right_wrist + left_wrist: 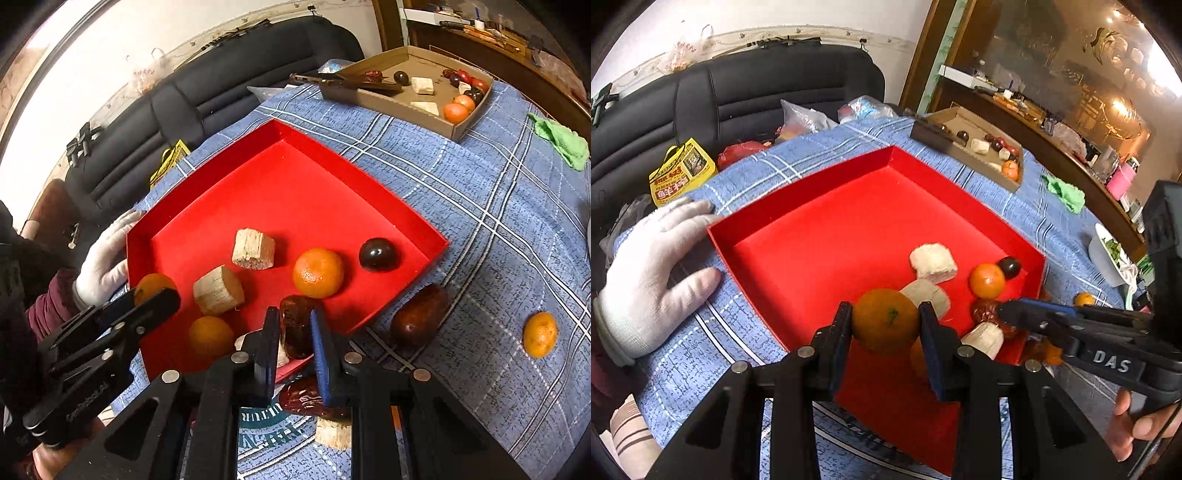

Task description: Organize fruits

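A red tray lies on the blue checked cloth. My left gripper is shut on an orange mandarin above the tray's near edge; it also shows in the right wrist view. My right gripper is shut on a dark red date over the tray's near corner. In the tray lie two pale cut chunks, a mandarin, another mandarin and a dark plum.
A date and a mandarin lie on the cloth right of the tray. A cardboard box with several fruits stands at the far right. A white-gloved hand rests at the tray's left. A green cloth lies far right.
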Motion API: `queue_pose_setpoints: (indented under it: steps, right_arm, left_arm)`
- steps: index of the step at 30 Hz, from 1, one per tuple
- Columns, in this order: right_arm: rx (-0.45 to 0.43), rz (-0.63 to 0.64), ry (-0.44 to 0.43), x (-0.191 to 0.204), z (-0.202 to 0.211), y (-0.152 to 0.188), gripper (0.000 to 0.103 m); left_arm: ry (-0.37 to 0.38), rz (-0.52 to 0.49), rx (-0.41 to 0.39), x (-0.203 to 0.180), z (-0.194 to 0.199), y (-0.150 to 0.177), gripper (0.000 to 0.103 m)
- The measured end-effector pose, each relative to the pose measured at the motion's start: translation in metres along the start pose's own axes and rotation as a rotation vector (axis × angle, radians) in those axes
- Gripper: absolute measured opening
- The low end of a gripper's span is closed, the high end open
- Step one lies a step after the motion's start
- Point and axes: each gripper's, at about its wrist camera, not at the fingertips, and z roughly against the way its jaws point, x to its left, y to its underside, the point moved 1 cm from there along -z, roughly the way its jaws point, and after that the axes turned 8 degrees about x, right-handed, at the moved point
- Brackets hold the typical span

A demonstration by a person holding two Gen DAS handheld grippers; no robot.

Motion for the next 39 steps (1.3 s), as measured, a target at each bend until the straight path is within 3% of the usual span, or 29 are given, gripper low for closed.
queue_pose_setpoints:
  steps: [4,5,6,7,8,9,12,14,16,24,33,39]
  right_arm:
    - [-0.038,0.022,0.014,0.004,0.011,0.005,0.02]
    - [-0.05,0.023,0.013,0.005,0.016,0.008,0.024]
    - [-0.063,0.021,0.018,0.007,0.021,0.011,0.03]
    - [-0.077,0.019,0.021,0.007,0.026,0.014,0.047]
    - [-0.103,0.014,0.018,0.008,0.034,0.019,0.063]
    - [-0.132,0.007,0.025,0.009,0.042,0.024,0.067]
    - [-0.188,-0.013,0.047,0.011,0.061,0.038,0.076]
    - [-0.218,-0.036,0.059,0.012,0.073,0.05,0.091]
    - [-0.246,-0.055,0.072,0.014,0.084,0.061,0.099]
    - [-0.265,-0.116,0.093,0.023,0.106,0.101,0.103]
    - [-0.264,-0.103,0.091,0.039,0.111,0.105,0.103]
    - [-0.26,-0.102,0.108,0.041,0.111,0.103,0.103]
  left_arm:
    - [-0.01,-0.02,-0.001,-0.004,-0.004,0.005,0.035]
    - [-0.013,-0.024,-0.012,-0.005,-0.002,0.006,0.036]
    - [-0.014,-0.03,-0.028,-0.007,0.0,0.007,0.042]
    - [-0.013,-0.035,-0.04,-0.008,0.002,0.008,0.051]
    - [-0.012,-0.04,-0.053,-0.01,0.005,0.009,0.075]
    - [-0.004,-0.046,-0.069,-0.012,0.009,0.009,0.085]
    - [0.019,-0.06,-0.094,-0.019,0.019,0.01,0.086]
    - [0.024,-0.067,-0.118,-0.023,0.028,0.012,0.09]
    - [0.024,-0.072,-0.131,-0.025,0.035,0.014,0.096]
    - [-0.035,-0.131,-0.124,-0.021,0.05,0.02,0.099]
    - [-0.079,-0.152,-0.141,-0.013,0.062,0.022,0.099]
    - [-0.071,-0.158,-0.136,-0.011,0.063,0.022,0.099]
